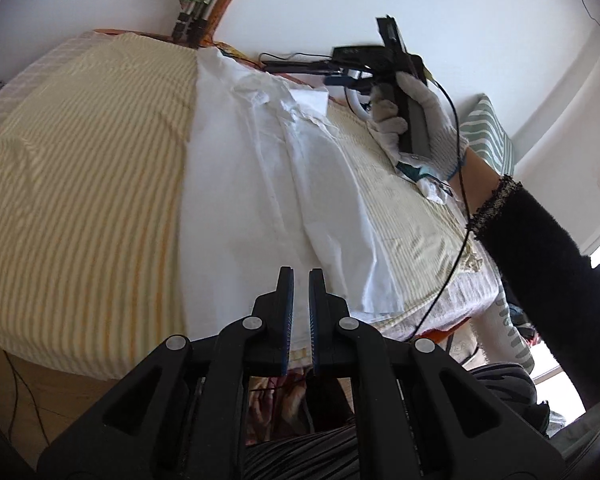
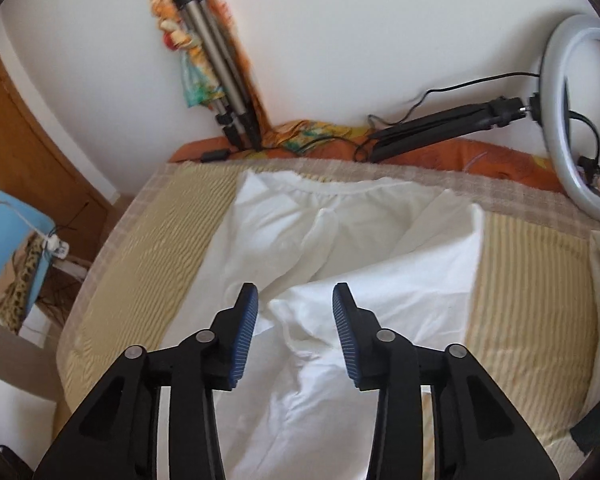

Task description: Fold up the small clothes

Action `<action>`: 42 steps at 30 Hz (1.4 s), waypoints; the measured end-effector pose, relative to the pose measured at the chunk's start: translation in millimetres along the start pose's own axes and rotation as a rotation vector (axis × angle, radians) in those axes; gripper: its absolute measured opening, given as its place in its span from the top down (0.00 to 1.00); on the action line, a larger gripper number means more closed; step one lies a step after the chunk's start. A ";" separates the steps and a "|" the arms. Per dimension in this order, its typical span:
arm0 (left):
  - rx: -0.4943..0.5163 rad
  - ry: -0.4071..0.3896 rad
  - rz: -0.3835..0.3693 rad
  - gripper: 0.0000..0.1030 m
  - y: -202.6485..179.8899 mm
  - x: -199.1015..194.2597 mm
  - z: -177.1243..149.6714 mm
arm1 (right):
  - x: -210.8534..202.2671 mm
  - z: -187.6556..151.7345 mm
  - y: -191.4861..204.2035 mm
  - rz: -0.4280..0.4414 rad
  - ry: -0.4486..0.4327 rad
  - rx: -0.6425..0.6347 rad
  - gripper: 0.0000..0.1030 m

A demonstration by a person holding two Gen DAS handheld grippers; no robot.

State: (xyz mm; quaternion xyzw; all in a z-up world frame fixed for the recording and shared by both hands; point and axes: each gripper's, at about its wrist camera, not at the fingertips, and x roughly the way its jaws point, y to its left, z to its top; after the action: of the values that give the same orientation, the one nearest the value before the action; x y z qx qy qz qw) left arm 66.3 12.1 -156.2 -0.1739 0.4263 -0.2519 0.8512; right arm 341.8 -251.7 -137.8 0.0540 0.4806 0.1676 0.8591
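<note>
One white garment (image 1: 260, 184) lies spread on the bed (image 1: 80, 184), over a yellow striped cover, and it is the only piece of clothing I can see in work. In my judgement the folding is at an early or middle stage: in the left wrist view the right side of the cloth is already laid over toward the middle in a long strip, and in the right wrist view a sleeve or side panel (image 2: 420, 272) also lies turned inward. The cloth is not yet a compact packet, so the other side and the fold across the length seem to remain. I cannot tell exactly what kind of garment it is.

The left gripper (image 1: 300, 276) hovers low at the near edge of the garment, and its fingers are almost together with only a thin gap; nothing is held between them. The right gripper (image 2: 295, 292) is above the middle of the white cloth, with its fingers wide apart and empty. In the left wrist view the right hand (image 1: 420, 116), in a white glove, holds this tool raised over the far right side of the bed, with a dark sleeve on the forearm. A ring light (image 2: 572, 120) and a tripod (image 2: 216, 68) stand against the wall behind the bed.
</note>
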 end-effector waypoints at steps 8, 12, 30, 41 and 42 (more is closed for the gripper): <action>-0.052 -0.017 0.098 0.96 43.0 -0.9 9.7 | 36.2 7.6 -46.2 -0.202 0.087 0.087 0.52; -0.044 -0.017 0.113 0.96 48.1 3.1 8.7 | 48.2 -7.8 -52.2 -0.123 0.160 0.145 0.52; -0.052 -0.028 0.103 0.96 52.7 4.0 7.5 | 27.7 -2.5 -32.0 -0.175 0.113 0.079 0.99; -0.045 -0.021 0.104 0.96 51.5 6.8 7.8 | 60.3 -24.9 -37.6 -0.196 0.249 0.084 0.91; -0.045 -0.021 0.105 0.96 51.4 7.0 7.9 | 58.8 -24.2 -37.9 -0.198 0.242 0.087 0.95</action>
State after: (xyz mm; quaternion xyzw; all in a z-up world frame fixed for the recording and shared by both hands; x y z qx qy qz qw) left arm 90.7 50.5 -182.4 -0.1731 0.4313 -0.1951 0.8637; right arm 358.6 -268.9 -207.8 0.0230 0.5902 0.0665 0.8042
